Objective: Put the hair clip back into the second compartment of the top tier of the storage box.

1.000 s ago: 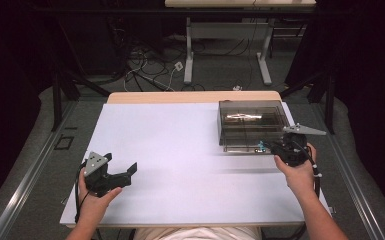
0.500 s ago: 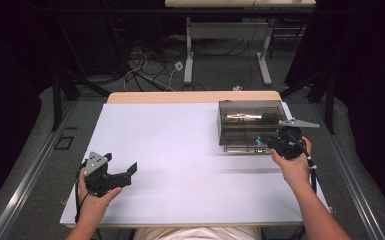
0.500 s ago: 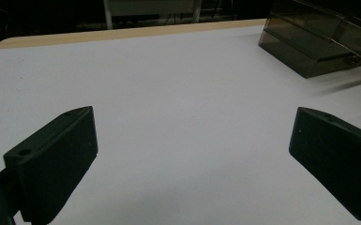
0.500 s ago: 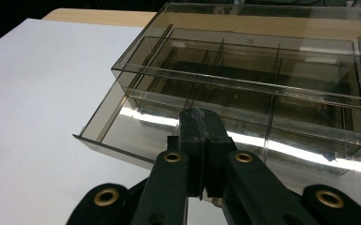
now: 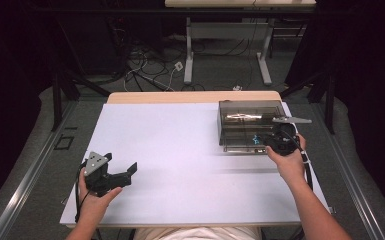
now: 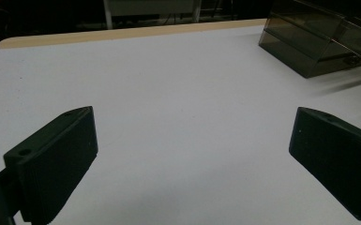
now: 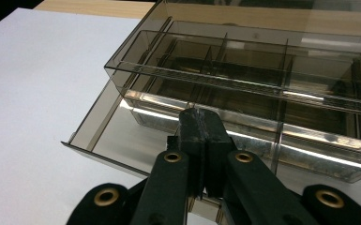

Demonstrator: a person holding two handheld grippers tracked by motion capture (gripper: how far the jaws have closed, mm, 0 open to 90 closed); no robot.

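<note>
A smoky see-through drawer box stands at the far right of the white table. Its lowest drawer is pulled partway out toward me. My right gripper is at the front of that drawer, held by a hand. In the right gripper view its jaws are pressed together over the open drawer, and I see nothing between them. A small blue item shows in the drawer. My left gripper rests near the front left of the table, open, with bare table between its fingers.
The box also shows at the far right of the left gripper view. A wooden table edge runs behind the white sheet. Cables and desk legs lie on the dark floor beyond.
My right hand has moved its gripper a little left and farther away, up to the drawer front. The left gripper has stayed where it was.
</note>
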